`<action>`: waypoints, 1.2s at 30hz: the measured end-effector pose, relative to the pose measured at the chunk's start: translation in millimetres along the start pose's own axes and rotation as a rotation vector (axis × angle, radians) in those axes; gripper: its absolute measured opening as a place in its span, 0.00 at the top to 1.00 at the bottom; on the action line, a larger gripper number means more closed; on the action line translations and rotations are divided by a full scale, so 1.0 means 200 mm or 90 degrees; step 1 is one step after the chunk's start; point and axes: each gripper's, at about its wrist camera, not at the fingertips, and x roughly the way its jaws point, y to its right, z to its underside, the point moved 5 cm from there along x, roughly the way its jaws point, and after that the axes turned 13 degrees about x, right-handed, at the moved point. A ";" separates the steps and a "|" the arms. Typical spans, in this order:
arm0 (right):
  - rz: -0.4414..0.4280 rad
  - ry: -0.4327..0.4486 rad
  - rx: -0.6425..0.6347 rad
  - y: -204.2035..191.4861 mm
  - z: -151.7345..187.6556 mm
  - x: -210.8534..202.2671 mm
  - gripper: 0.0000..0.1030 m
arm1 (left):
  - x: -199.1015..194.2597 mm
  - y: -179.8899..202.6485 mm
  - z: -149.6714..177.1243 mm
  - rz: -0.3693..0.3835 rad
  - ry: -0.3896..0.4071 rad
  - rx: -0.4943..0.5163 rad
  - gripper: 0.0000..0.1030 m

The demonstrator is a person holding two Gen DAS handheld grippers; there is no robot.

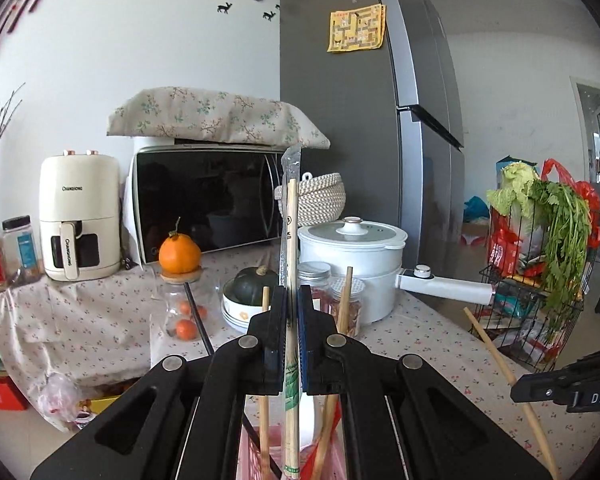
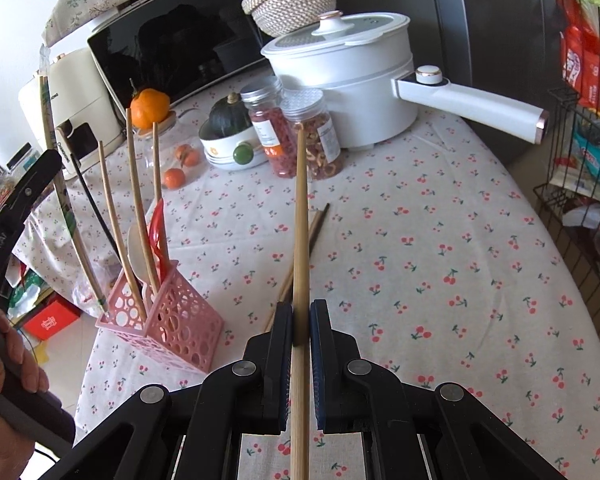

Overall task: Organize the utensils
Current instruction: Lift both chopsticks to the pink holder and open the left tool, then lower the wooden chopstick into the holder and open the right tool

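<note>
My left gripper [image 1: 293,300] is shut on a wrapped pair of chopsticks [image 1: 291,240], held upright with its lower end in the pink utensil holder [image 1: 256,452] directly below. The holder [image 2: 172,312] stands at the table's left edge and holds several wooden chopsticks [image 2: 134,216], a white spoon [image 2: 137,252] and a red spoon [image 2: 158,232]. My right gripper [image 2: 301,312] is shut on a single wooden chopstick [image 2: 300,220], held above the tablecloth to the right of the holder. This chopstick also shows in the left wrist view [image 1: 500,364]. A dark chopstick pair [image 2: 316,224] lies on the table.
On the cherry-print tablecloth [image 2: 440,240] stand a white pot with a long handle [image 2: 352,68], two jars [image 2: 300,128], a bowl with a squash [image 2: 228,136], an orange on a jar [image 2: 150,108], a microwave [image 2: 172,48] and an air fryer [image 1: 80,216]. A wire rack of vegetables [image 1: 540,248] is at the right.
</note>
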 end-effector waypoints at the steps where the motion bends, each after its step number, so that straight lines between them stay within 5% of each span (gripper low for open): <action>1: 0.000 -0.002 -0.001 0.00 0.00 0.01 0.93 | 0.02 0.00 0.02 -0.001 -0.003 -0.003 0.95; 6: 0.006 -0.005 -0.005 0.02 -0.02 0.04 0.93 | 0.07 -0.01 0.15 -0.018 -0.025 -0.003 0.95; 15: -0.018 0.017 -0.005 -0.06 -0.03 0.04 0.93 | 0.03 -0.02 0.22 0.040 -0.109 -0.027 0.93; 18: -0.039 0.040 -0.005 -0.11 -0.05 0.00 0.93 | -0.03 -0.04 0.20 0.058 -0.148 -0.038 0.81; 20: -0.055 0.058 -0.005 -0.15 -0.05 -0.02 0.93 | -0.08 -0.06 0.18 0.070 -0.185 -0.050 0.51; 21: -0.064 0.066 -0.006 -0.17 -0.05 -0.03 0.93 | -0.10 -0.07 0.19 0.072 -0.214 -0.054 0.45; 25: -0.089 0.103 -0.013 -0.27 -0.05 -0.07 0.93 | -0.19 -0.09 0.25 0.102 -0.335 -0.059 0.37; 29: -0.103 0.132 -0.022 -0.38 -0.03 -0.07 0.93 | -0.26 -0.15 0.35 0.118 -0.382 -0.086 0.25; 36: -0.134 0.220 0.014 -0.55 -0.07 -0.06 0.93 | -0.24 -0.22 0.52 0.134 -0.468 -0.074 0.23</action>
